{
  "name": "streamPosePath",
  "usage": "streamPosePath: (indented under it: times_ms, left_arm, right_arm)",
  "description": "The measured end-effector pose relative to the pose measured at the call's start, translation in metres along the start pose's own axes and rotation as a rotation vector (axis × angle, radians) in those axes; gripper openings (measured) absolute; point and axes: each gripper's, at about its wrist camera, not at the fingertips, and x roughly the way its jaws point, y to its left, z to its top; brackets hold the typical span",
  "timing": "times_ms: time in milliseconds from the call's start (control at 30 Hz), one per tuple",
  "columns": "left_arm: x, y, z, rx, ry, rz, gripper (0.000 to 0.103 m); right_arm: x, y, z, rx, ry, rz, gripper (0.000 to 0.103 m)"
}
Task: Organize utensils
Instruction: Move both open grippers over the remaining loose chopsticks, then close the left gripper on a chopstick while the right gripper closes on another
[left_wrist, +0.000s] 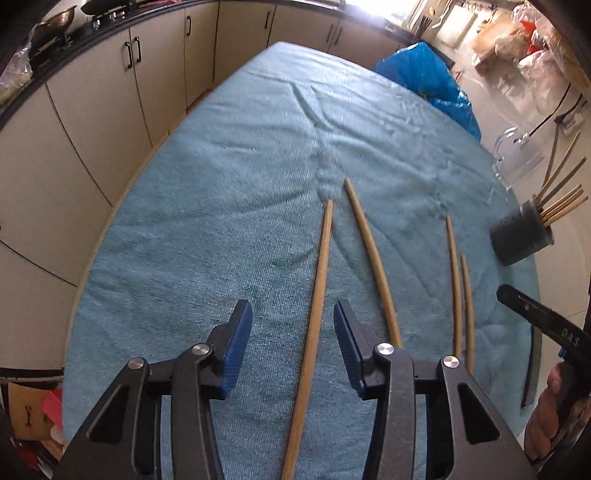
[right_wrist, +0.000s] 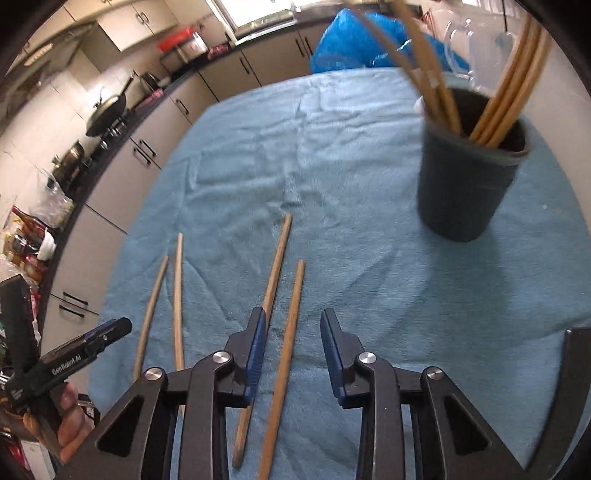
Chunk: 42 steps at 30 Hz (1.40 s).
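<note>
Chopsticks (right_wrist: 284, 354) w/ holder (right_wrist: 465, 166) nearby

Plain teal-blue terry towel (left_wrist: 229, 229) over the table, four tan wooden chopsticks (right_wrist: 282, 369), dark grey holder (right_wrist: 461, 184), black grippers with ribbed blue pads (left_wrist: 236, 350), beige cabinets (left_wrist: 92, 122) with black handles, bright blue plastic bag (left_wrist: 428, 74)

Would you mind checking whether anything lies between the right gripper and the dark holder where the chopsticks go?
Nothing visible: only bare blue towel separates the right gripper from the dark holder.
</note>
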Motion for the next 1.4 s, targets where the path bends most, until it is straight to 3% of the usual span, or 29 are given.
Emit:
streamPosePath:
  times_ms: [133,467,600,667,767,867,967,1133,1267,1400]
  left_arm:
    - [0.009,-0.007,0.003,0.041,0.01,0.006,0.045]
    - [0.035,-0.026,0.032,0.095,0.02,0.104,0.042]
    - [0.042,-0.029,0.044,0.098,0.015,0.14,0.039]
    - [0.046,-0.032,0.05,0.101,0.013,0.168,0.034]
    - [0.049,-0.034,0.055,0.1,-0.003,0.21,0.026]
    - [0.048,-0.032,0.057,0.087,0.001,0.186,0.006]
    - [0.036,-0.028,0.055,0.074,-0.021,0.097,0.006]
    - [-0.015,-0.031,0.048,0.069,-0.155,0.006,0.006]
    - [-0.063,-0.042,0.041,0.094,-0.272,-0.037,0.005]
    - [-0.094,-0.051,0.034,0.109,-0.333,-0.071,0.005]
  right_arm:
    - [0.015,0.008,0.006,-0.026,0.026,-0.041,0.03]
    - [0.046,0.014,0.014,-0.065,0.092,-0.155,0.025]
    - [0.051,0.019,0.022,-0.095,0.101,-0.216,0.016]
    - [0.054,0.021,0.026,-0.119,0.106,-0.244,0.009]
    - [0.055,0.021,0.029,-0.137,0.106,-0.249,0.008]
    - [0.056,0.017,0.032,-0.111,0.098,-0.217,0.006]
    - [0.039,0.011,0.029,-0.065,0.051,-0.109,0.006]
    - [-0.01,0.019,0.023,-0.081,-0.106,-0.048,0.006]
    - [-0.057,0.029,0.016,-0.108,-0.263,0.005,0.006]
    - [-0.09,0.032,0.01,-0.114,-0.394,0.054,0.006]
